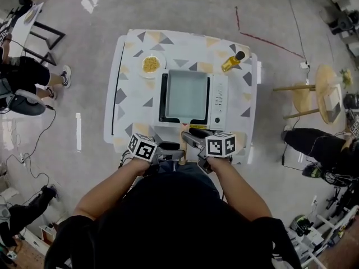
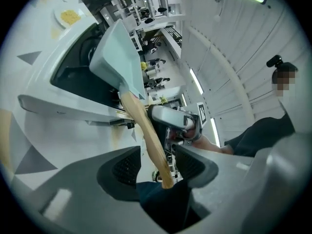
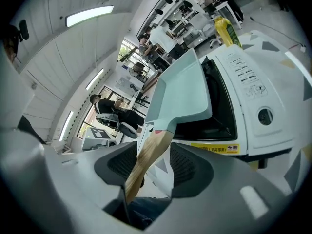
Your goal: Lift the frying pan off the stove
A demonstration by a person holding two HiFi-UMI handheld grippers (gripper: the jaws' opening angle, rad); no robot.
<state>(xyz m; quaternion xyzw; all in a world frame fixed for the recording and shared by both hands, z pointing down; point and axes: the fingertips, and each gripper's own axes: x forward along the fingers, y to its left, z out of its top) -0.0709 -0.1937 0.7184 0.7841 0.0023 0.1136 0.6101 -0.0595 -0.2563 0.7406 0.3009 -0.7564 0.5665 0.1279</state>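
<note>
Spread apart on the left gripper [image 2: 158,168], jaws flanking the wooden handle [image 2: 147,135] without pinching it; parted wide on the right gripper [image 3: 150,165] too, same handle in the gap; further out, square frying pan [image 1: 187,96] sitting on the induction stove [image 1: 219,102]; around that, patterned table [image 1: 130,55] with noodle plate [image 1: 150,64] and oil bottle [image 1: 233,61].

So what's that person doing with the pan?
A person holds a gripper in each hand and is going for the square frying pan, which sits on the stove on the table. Its wooden handle sticks out toward them, and the left gripper and right gripper both have it between their jaws. Both sets of jaws stand apart and aren't pinching it, so the pan isn't lifted yet. A plate of yellow food and a bottle stand farther back.
</note>
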